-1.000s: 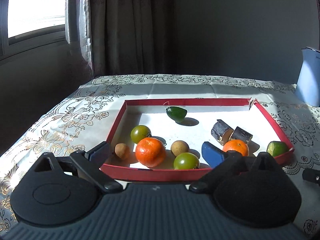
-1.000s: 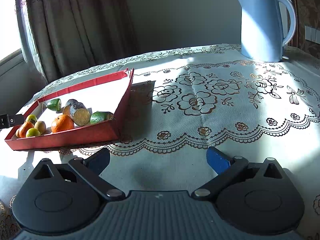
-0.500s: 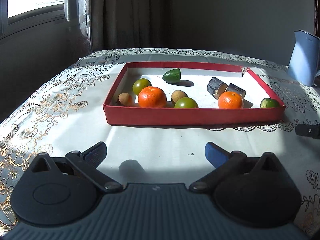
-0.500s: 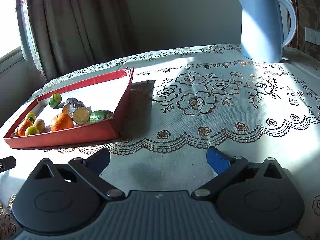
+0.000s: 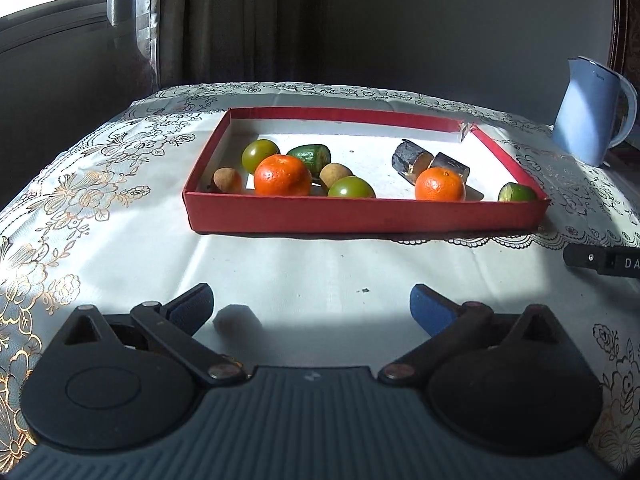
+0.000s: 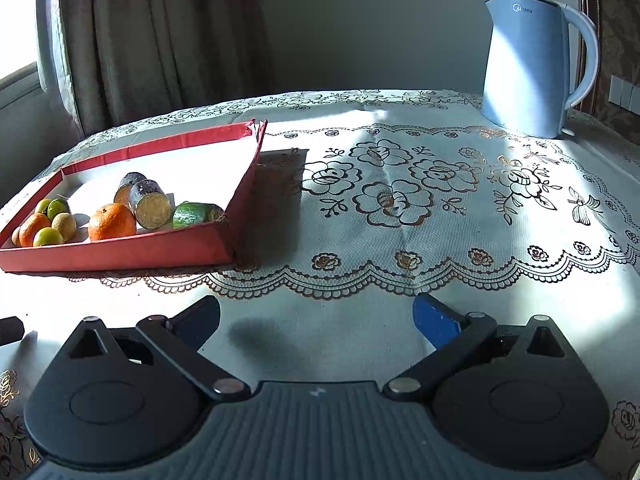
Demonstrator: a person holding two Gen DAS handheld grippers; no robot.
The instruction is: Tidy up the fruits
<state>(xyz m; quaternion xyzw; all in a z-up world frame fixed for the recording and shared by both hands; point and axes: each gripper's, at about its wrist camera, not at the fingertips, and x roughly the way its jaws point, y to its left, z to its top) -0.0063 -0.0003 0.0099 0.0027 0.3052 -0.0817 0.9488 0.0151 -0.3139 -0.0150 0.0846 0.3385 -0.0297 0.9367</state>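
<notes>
Red-walled tray [image 5: 360, 216] holds every fruit; both grippers, left gripper [image 5: 310, 306] and right gripper [image 6: 316, 314], hover wide-jawed and empty, so the job looks finished, or a regrouping pick is next.

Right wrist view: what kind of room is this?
Probably a home dining or living room: a table under a floral tablecloth, an electric kettle, and curtains by a window.

A home — curtains [image 6: 160, 40], lace tablecloth [image 6: 400, 200], electric kettle [image 6: 528, 68].
</notes>
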